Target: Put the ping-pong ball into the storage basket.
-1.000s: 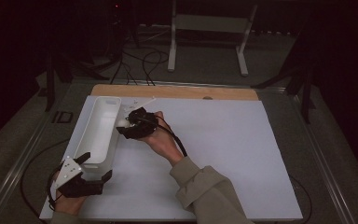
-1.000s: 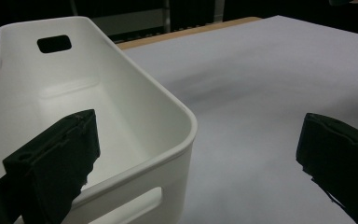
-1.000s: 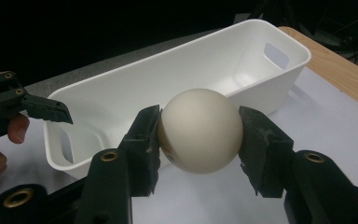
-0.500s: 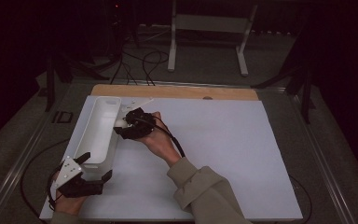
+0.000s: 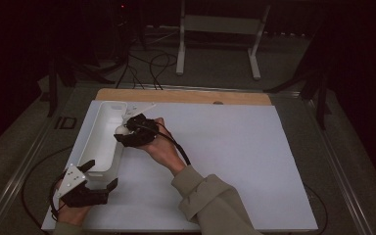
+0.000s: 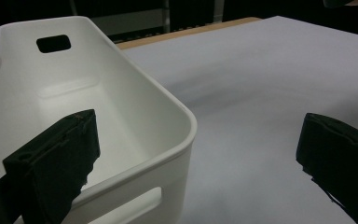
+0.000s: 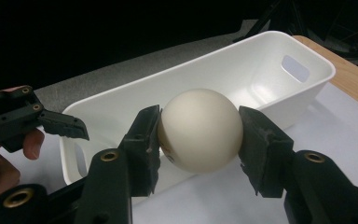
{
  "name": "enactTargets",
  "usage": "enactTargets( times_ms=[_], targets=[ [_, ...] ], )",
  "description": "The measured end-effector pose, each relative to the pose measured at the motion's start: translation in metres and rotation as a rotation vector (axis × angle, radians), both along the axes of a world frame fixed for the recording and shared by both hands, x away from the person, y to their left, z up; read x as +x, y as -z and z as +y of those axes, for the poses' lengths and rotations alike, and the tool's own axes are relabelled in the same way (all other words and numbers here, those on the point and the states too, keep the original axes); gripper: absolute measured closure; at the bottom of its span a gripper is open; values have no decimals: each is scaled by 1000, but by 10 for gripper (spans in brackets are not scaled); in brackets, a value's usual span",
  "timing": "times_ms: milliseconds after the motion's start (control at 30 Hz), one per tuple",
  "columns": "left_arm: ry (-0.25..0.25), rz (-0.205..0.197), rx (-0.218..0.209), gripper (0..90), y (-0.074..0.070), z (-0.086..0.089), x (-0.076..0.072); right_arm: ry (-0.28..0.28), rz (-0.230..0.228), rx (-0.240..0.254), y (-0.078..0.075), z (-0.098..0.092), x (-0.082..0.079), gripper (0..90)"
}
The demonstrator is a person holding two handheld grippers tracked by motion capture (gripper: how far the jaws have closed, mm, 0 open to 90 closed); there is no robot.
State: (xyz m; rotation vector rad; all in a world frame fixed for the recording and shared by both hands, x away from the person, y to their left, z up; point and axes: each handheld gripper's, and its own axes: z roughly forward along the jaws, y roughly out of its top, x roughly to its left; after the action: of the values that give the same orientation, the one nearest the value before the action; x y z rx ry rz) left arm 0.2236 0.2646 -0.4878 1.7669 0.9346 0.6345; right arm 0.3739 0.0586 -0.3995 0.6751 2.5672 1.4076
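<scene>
White table top (image 5: pixel 235 161), wooden edge (image 5: pixel 186 96), dark room

Light: dim overall, my table (image 5: pixel 235 161) lit, surroundings black from 9 through 3 o'clock.
Shadow: soft grey smear on sheet.
Focus: my near jaws blurred.

A white metal stand (image 5: pixel 219 39) is sitting on the floor at the top middle of the frame, with dark cables (image 5: pixel 147 58) snaking around to its left. A wooden strip (image 5: pixel 186 96) is peeking out along the desk (image 5: pixel 254 161) top edge.
</scene>
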Motion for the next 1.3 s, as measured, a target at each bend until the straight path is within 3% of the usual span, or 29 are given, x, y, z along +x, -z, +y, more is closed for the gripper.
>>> enactTargets(
  times_ms=[1300],
  targets=[
    [5,1,-9,0,0,1,0,-37,-1,-13,0,32,-5,507]
  ],
)
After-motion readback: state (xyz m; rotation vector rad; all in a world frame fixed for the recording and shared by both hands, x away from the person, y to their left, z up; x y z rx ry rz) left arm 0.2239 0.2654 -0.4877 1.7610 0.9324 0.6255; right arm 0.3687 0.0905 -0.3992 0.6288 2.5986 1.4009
